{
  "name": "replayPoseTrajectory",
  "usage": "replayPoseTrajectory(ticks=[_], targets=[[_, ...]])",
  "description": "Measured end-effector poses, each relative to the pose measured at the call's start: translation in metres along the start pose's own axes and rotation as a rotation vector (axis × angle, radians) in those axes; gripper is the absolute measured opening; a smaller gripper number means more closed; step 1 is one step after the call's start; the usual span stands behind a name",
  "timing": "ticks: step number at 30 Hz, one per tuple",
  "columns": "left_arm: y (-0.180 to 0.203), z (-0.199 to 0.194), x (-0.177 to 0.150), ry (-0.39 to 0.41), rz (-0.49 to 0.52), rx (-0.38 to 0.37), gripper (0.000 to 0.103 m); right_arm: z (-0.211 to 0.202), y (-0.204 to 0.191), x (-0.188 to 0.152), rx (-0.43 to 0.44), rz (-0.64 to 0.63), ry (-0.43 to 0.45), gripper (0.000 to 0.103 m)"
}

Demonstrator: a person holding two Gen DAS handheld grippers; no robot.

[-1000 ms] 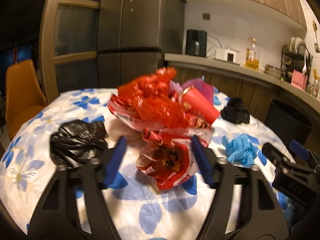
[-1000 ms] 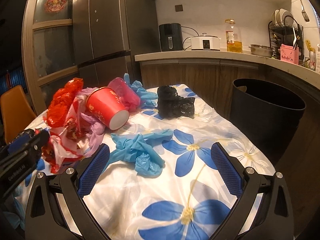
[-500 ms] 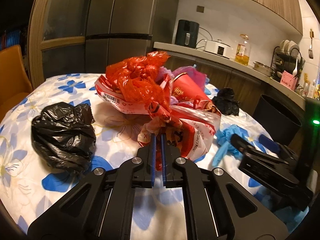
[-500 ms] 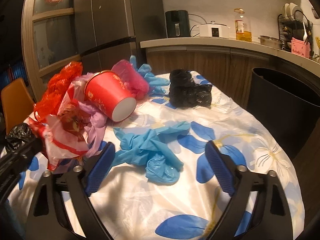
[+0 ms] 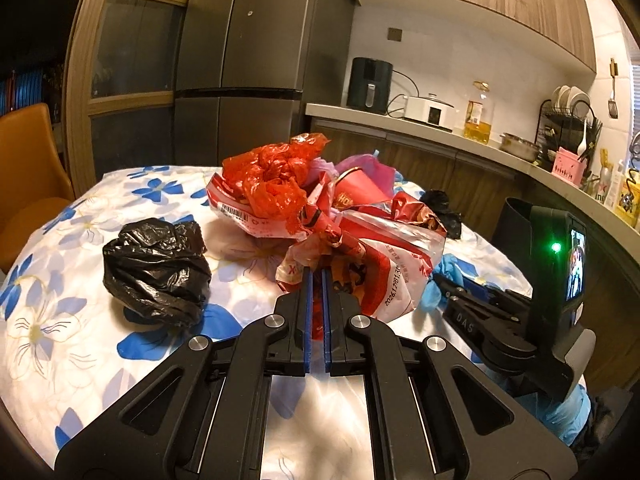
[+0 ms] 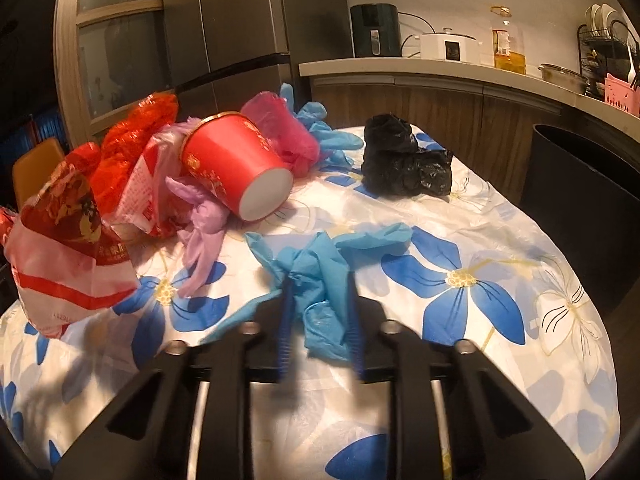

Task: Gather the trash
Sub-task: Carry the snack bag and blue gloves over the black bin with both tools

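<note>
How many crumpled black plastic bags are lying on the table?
2. One black bag lies left of the red wrapper pile; the other black bag lies at the far side near the counter. More could be hidden behind the pile.

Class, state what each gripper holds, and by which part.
Left gripper: the red-and-white plastic bag, pinched at its near edge. Right gripper: jaws just closing around the crumpled blue glove, at its middle.

Warm dim kitchen light, fisheye-bent dark edges, glare on tablecloth
</note>
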State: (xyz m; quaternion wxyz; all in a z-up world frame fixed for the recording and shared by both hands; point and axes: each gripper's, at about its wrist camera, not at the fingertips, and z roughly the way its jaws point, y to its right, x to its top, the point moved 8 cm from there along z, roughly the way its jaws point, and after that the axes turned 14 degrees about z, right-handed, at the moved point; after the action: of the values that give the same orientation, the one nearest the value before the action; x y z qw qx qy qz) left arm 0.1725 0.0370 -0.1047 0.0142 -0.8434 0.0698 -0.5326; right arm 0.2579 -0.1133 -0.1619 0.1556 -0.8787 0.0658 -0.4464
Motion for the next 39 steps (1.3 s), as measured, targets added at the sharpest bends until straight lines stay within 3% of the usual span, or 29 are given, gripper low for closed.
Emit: replayPoseTrajectory(ticks=[8,19,29,39], targets=[[0.018,-0.022,0.016,0.056,0.021,-0.021,0.003,-0.055,0.014,0.019,0.049,0.047,0.096,0.01],[0.059,-0.016,0.054,0.108,0.062,-0.076,0.003,-0.103,0.045,0.054,0.044,0.089,0.189,0.009],[0.113,-0.002,0.1,0.159,0.121,-0.161,0.003,-0.136,0.091,0.094,-0.032,0.133,0.3,0.009],[0.187,0.018,0.149,0.234,0.184,-0.274,0.003,-0.155,0.15,0.13,-0.168,0.164,0.407,0.009]])
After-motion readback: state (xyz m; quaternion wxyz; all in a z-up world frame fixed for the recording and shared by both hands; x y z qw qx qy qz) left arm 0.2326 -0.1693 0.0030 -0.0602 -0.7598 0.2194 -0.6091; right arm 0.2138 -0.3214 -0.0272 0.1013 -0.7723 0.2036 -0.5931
